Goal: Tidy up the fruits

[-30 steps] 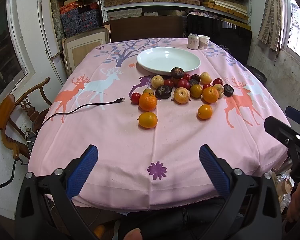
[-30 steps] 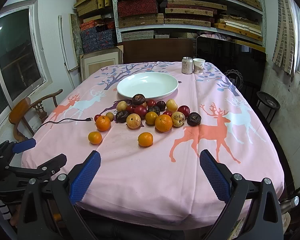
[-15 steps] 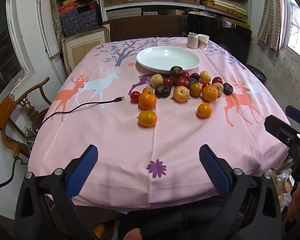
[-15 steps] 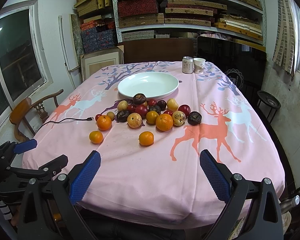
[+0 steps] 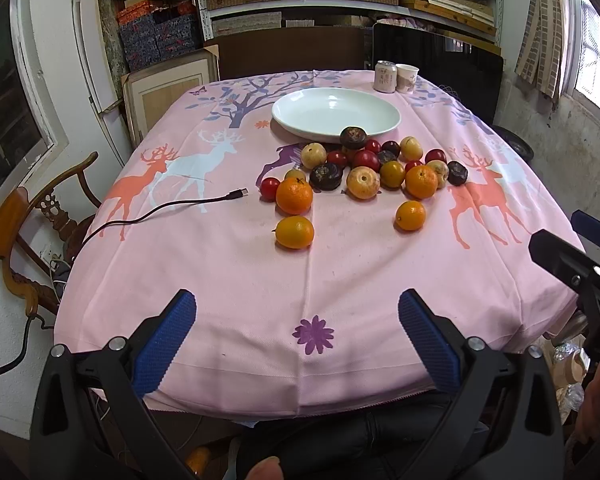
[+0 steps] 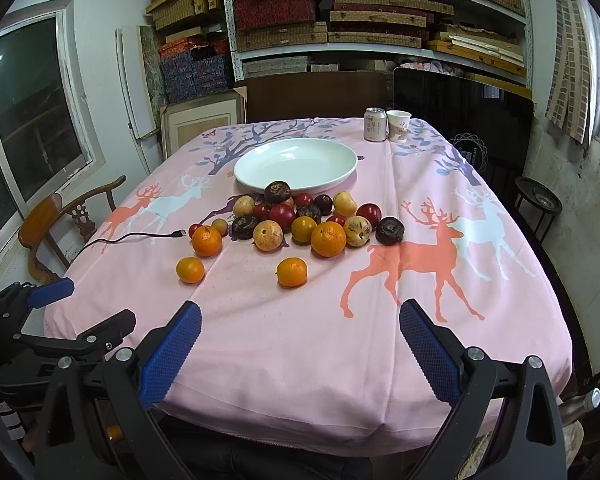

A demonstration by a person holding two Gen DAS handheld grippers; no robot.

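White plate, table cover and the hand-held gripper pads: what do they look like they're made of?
White plate: probably glazed ceramic; glossy, with window reflections, though melamine can't be ruled out.
Table cover: woven fabric, matte, printed with deer, creased and draped over the edge.
Pads of the right hand-held gripper: blue, likely rubber or soft plastic, with a fine knurled grid; the frame looks like black plastic.

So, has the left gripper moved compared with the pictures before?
Yes, slightly: the left gripper crept forward toward the white plate, which sits a little lower in its view. Jaws open.
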